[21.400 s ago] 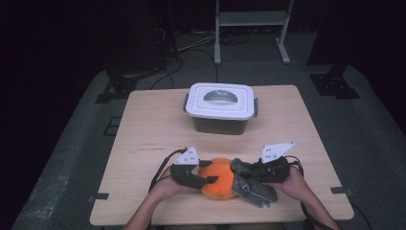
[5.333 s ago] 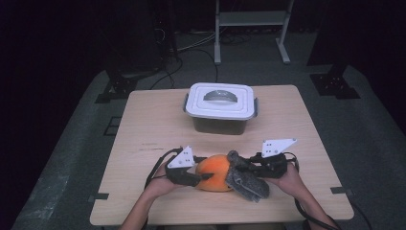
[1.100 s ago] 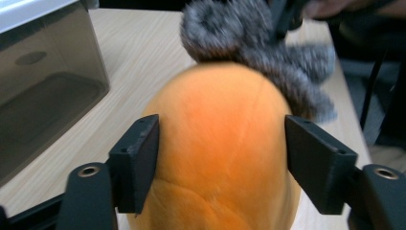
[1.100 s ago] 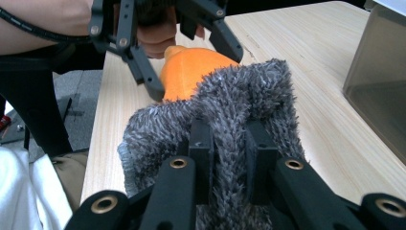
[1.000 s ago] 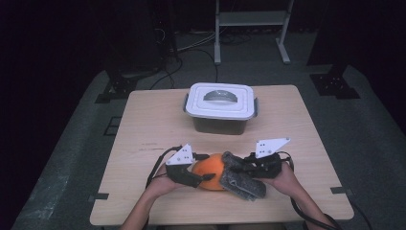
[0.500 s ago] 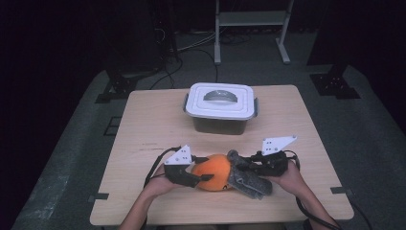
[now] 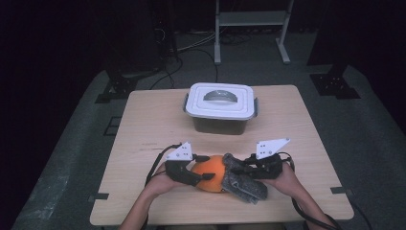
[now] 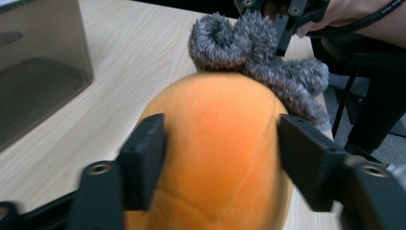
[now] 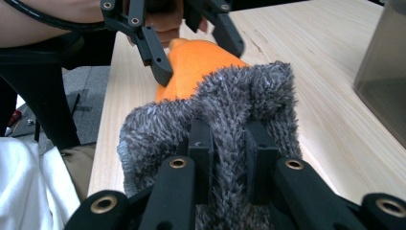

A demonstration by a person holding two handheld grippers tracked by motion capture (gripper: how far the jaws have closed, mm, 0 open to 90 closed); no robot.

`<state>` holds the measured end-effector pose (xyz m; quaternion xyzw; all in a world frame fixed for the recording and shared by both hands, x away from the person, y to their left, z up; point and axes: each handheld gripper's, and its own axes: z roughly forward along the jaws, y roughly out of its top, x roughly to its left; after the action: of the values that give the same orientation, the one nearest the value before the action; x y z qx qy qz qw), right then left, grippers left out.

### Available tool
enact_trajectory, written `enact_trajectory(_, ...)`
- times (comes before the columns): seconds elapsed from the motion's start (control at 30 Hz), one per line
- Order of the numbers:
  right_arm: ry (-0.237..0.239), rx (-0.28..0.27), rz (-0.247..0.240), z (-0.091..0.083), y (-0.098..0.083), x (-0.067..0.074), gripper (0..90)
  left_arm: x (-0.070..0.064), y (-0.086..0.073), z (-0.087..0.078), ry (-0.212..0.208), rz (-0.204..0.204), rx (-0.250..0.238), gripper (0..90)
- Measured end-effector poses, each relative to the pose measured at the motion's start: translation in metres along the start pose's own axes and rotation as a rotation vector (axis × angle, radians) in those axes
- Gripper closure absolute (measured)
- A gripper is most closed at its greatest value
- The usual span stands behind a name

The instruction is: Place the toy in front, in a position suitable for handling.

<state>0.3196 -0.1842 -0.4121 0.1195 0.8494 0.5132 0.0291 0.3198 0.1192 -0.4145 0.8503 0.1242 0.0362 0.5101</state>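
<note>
An orange soft ball-shaped thing point(image 7: 210, 171) lies near the table's front edge, partly wrapped in a grey fuzzy cover point(image 7: 242, 179). My left gripper point(image 7: 201, 170) holds the orange thing point(image 8: 220, 139) from both sides, its pads pressed against it. Its jaws have just been opening a little with the orange thing still between them. My right gripper point(image 7: 239, 167) is shut on a fold of the grey cover point(image 9: 230, 110), pinched tight between its jaws point(image 9: 230, 143). In the left gripper view the grey cover point(image 8: 258, 52) bunches behind the orange thing, with the right gripper point(image 8: 282, 19) on it.
A lidded white-and-grey plastic container point(image 7: 220, 103) stands at the middle back of the wooden table point(image 7: 158, 120). Its dark wall shows at the edge of both gripper views point(image 8: 38, 67) point(image 9: 388, 67). A metal stand and cables lie on the dark floor beyond.
The right gripper has wavered slightly sideways with the grey cover. The left gripper has stayed where it was on the orange thing.
</note>
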Motion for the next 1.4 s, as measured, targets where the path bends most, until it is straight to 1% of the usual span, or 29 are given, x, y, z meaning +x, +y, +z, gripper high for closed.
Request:
enact_trajectory(0.03,-0.001,0.003,0.004,-0.001,-0.001,-0.001,75.8,0.0,0.0,0.0,-0.001,0.0,0.003,39.7)
enact_trajectory(0.1,-0.017,0.025,0.007,-0.002,-0.003,-0.003,75.8,-0.002,0.0,0.0,-0.01,0.001,0.009,40.3)
enact_trajectory(0.17,-0.027,0.042,0.016,-0.003,-0.006,-0.005,75.7,-0.003,-0.001,-0.001,-0.035,0.007,0.018,40.1)
enact_trajectory(0.23,-0.03,0.039,0.024,-0.005,-0.006,-0.004,75.5,-0.003,0.0,-0.002,-0.061,0.005,0.021,38.7)
enact_trajectory(0.3,-0.03,0.039,0.015,-0.003,-0.004,-0.002,75.6,-0.002,0.0,-0.005,-0.095,-0.004,0.018,36.7)
enact_trajectory(0.37,-0.029,0.04,0.01,-0.001,-0.004,-0.002,75.6,-0.002,0.0,-0.008,-0.114,-0.015,0.014,35.6)
enact_trajectory(0.4,-0.026,0.039,0.009,0.0,-0.005,-0.003,75.6,-0.001,0.001,-0.009,-0.124,-0.009,0.015,35.5)
enact_trajectory(0.43,-0.026,0.042,0.009,0.0,-0.005,-0.004,75.5,-0.001,0.001,-0.01,-0.115,-0.011,0.007,35.5)
enact_trajectory(0.5,-0.028,0.042,0.014,0.0,-0.006,-0.005,75.5,-0.001,0.002,-0.01,-0.069,-0.005,-0.003,35.4)
enact_trajectory(0.53,-0.03,0.041,0.014,0.0,-0.007,-0.006,75.5,0.0,0.003,-0.009,-0.041,-0.011,-0.009,34.5)
enact_trajectory(0.57,-0.034,0.045,0.014,0.0,-0.007,-0.006,75.5,0.0,0.003,-0.008,-0.035,-0.013,-0.005,34.8)
enact_trajectory(0.6,-0.035,0.045,0.02,0.0,-0.008,-0.007,75.6,0.0,0.003,-0.007,-0.034,-0.01,0.002,36.4)
enact_trajectory(0.67,-0.038,0.045,0.017,-0.001,-0.006,-0.007,75.6,-0.002,0.001,-0.005,-0.044,-0.01,0.013,38.0)
enact_trajectory(0.7,-0.041,0.041,0.014,-0.001,-0.005,-0.006,75.6,-0.003,0.001,-0.005,-0.062,-0.009,0.022,38.1)
enact_trajectory(0.73,-0.036,0.024,0.01,-0.003,-0.003,-0.005,75.6,-0.003,0.0,-0.005,-0.075,-0.005,0.025,38.0)
enact_trajectory(0.8,-0.013,-0.017,0.011,-0.004,0.0,-0.003,75.6,-0.004,0.001,-0.005,-0.087,0.0,0.028,37.7)
enact_trajectory(0.83,-0.001,-0.026,0.009,-0.003,0.001,-0.001,75.6,-0.004,0.002,-0.005,-0.091,0.002,0.026,37.1)
enact_trajectory(0.9,0.007,-0.008,0.0,0.002,0.001,0.001,75.6,-0.004,0.004,-0.006,-0.079,0.004,0.022,33.3)
enact_trajectory(0.93,0.016,-0.007,0.003,0.004,0.0,0.001,75.7,-0.004,0.005,-0.007,-0.069,0.003,0.016,29.8)
enact_trajectory(1.0,0.037,-0.011,0.004,0.006,-0.001,0.001,75.6,-0.002,0.007,-0.008,-0.044,-0.018,0.009,22.2)
enact_trajectory(1.03,0.043,-0.01,-0.004,0.006,0.0,0.002,75.6,-0.001,0.007,-0.007,-0.033,-0.032,0.014,18.9)
enact_trajectory(1.07,0.048,-0.011,-0.01,0.007,0.0,0.003,75.6,0.0,0.007,-0.006,-0.029,-0.037,0.022,17.6)
enact_trajectory(1.13,0.052,-0.007,-0.019,0.009,0.001,0.006,75.6,0.002,0.004,-0.002,-0.042,-0.057,0.047,15.9)
enact_trajectory(1.2,0.051,-0.002,-0.021,0.009,0.001,0.005,75.6,0.002,0.001,0.001,-0.058,-0.074,0.053,16.1)
enact_trajectory(1.23,0.05,-0.001,-0.016,0.009,0.001,0.005,75.6,0.002,0.0,0.002,-0.066,-0.071,0.059,17.5)
enact_trajectory(1.3,0.045,0.007,-0.018,0.009,0.0,0.004,75.6,-0.001,-0.001,0.003,-0.061,-0.048,0.069,26.5)
enact_trajectory(1.33,0.044,0.013,-0.016,0.008,-0.001,0.003,75.6,-0.001,-0.001,0.004,-0.051,-0.031,0.072,33.7)
enact_trajectory(1.4,0.031,0.013,-0.009,0.007,-0.001,0.001,75.6,-0.003,0.0,0.004,-0.016,-0.009,0.064,43.6)
